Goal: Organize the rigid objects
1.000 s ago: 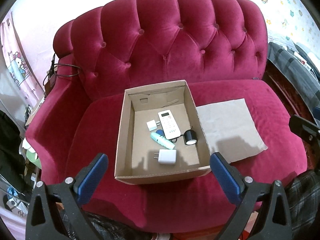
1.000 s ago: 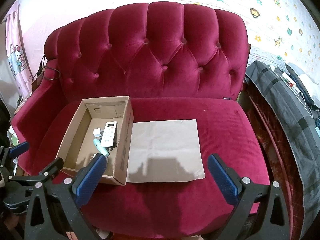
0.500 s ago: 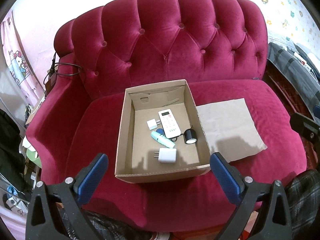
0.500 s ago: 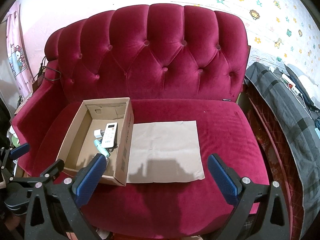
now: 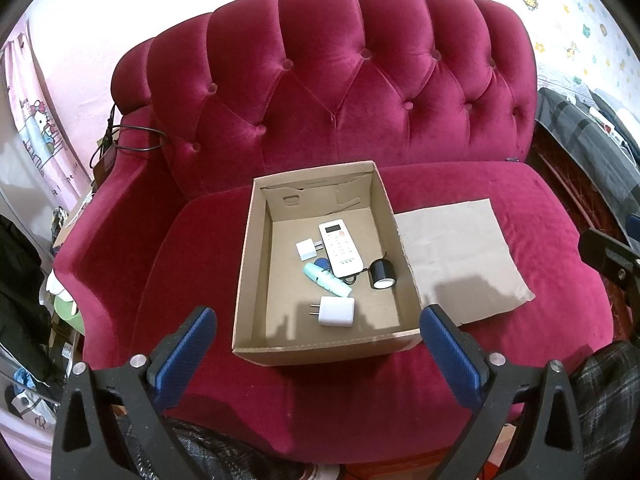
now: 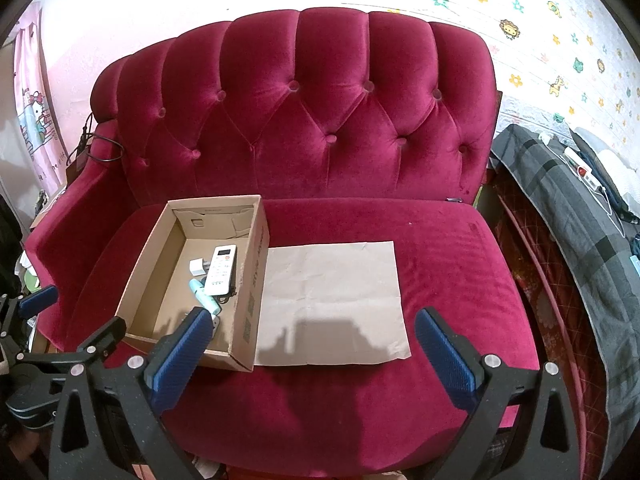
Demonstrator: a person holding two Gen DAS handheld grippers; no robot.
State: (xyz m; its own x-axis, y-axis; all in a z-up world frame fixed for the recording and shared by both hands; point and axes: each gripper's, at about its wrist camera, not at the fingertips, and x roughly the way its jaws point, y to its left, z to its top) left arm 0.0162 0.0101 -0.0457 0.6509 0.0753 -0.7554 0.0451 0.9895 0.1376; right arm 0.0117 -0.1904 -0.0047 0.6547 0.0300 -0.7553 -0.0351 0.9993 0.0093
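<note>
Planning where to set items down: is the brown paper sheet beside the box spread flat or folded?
Spread flat: the paper sheet lies open on the sofa seat, showing only crease lines.

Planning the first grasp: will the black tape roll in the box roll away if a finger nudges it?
Probably not. The black tape roll seems to lie on a flat face, so it should slide. Likely light and rigid. The box wall sits close on one side, limiting finger room.

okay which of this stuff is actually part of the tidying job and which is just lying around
Job: cardboard box, remote control, two white chargers, mint tube, black tape roll, paper sheet.

Lying about: black cable, plaid blanket.
</note>
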